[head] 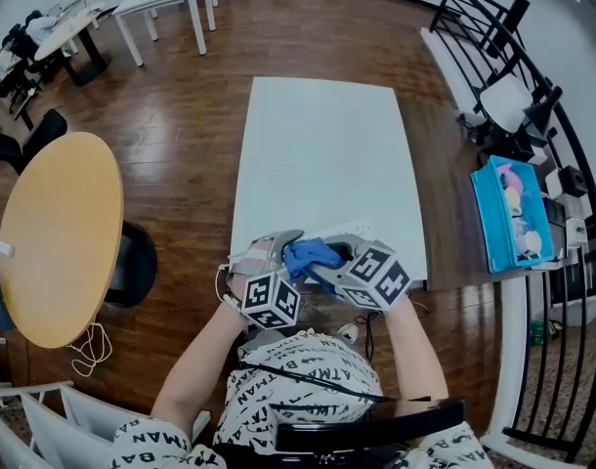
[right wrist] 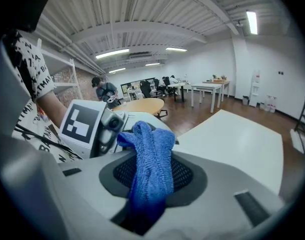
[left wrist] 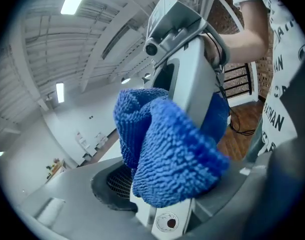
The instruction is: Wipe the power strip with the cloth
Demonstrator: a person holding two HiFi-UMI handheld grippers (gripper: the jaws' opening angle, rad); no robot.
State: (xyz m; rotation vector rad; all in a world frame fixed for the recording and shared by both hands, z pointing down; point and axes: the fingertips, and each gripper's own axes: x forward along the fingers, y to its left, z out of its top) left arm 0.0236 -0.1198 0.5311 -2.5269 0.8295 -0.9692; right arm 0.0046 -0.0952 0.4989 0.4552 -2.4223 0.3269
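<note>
In the head view both grippers are held close together over the near edge of the white table point(head: 322, 154), with a blue cloth point(head: 311, 257) bunched between them. My right gripper point(head: 329, 262) is shut on the cloth point(right wrist: 150, 169), which rises out of its jaws in a folded wad. In the left gripper view the cloth point(left wrist: 167, 159) lies on a white flat piece with a round mark, apparently the power strip point(left wrist: 165, 223). That piece sits wedged between the jaws of my left gripper point(head: 281, 254). Most of the strip is hidden.
A round wooden table point(head: 59, 233) and a black chair point(head: 132, 262) stand at the left. A blue bin point(head: 513, 213) and a black railing point(head: 542, 115) are at the right. A dark cord point(head: 368, 328) hangs below the table edge near the person's lap.
</note>
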